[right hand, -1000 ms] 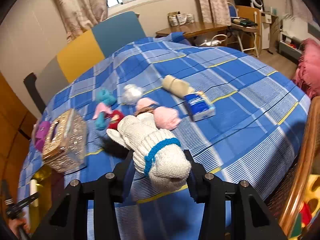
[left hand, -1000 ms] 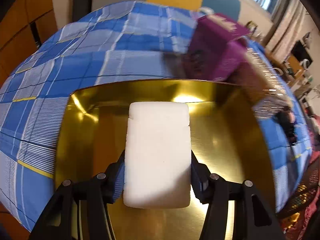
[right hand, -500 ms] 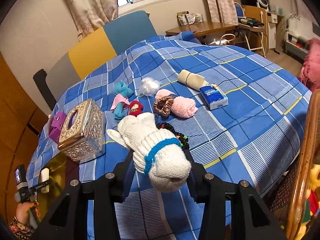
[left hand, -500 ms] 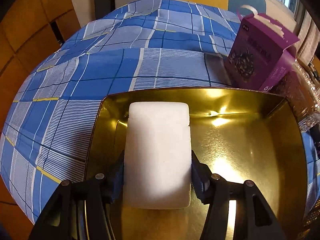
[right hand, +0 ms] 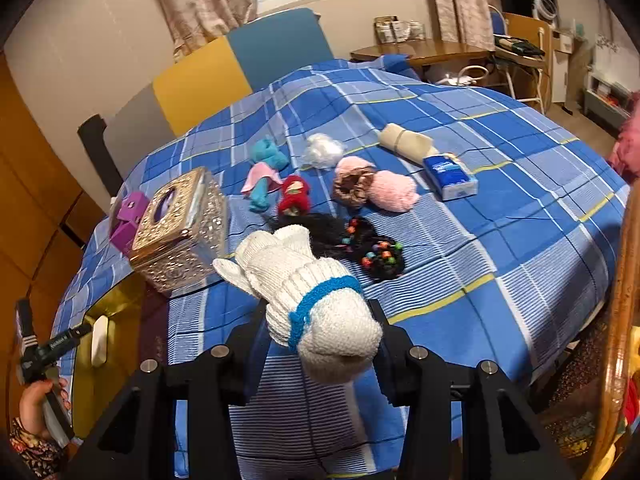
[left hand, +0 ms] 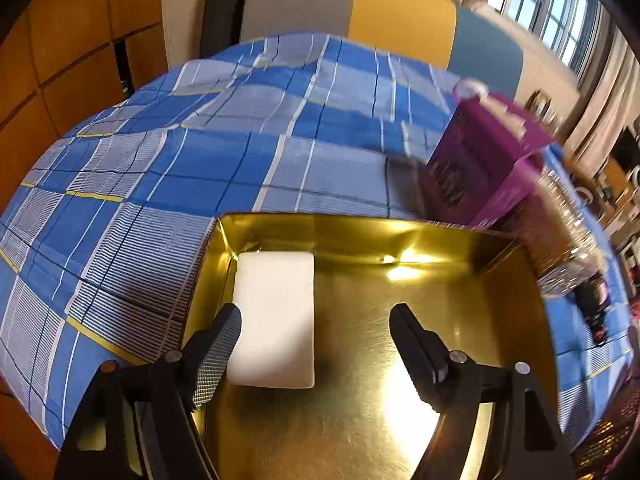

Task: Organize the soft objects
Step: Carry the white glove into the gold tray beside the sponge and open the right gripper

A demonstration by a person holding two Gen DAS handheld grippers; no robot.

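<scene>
A white foam block lies flat in the left part of the gold metal tray. My left gripper is open above the tray, its left finger beside the block. My right gripper is shut on a white knit glove with a blue band, held above the blue plaid bed. The tray and the block also show at the left of the right wrist view, with the left gripper over them.
On the bed lie a gilded tissue box, a purple box, teal and pink cloths, a red toy, pink fluffy items, black beaded hair ties, a blue tissue pack and a beige roll.
My left gripper has opened and let go of the white block, which now lies in the tray. My right gripper still holds the glove.
</scene>
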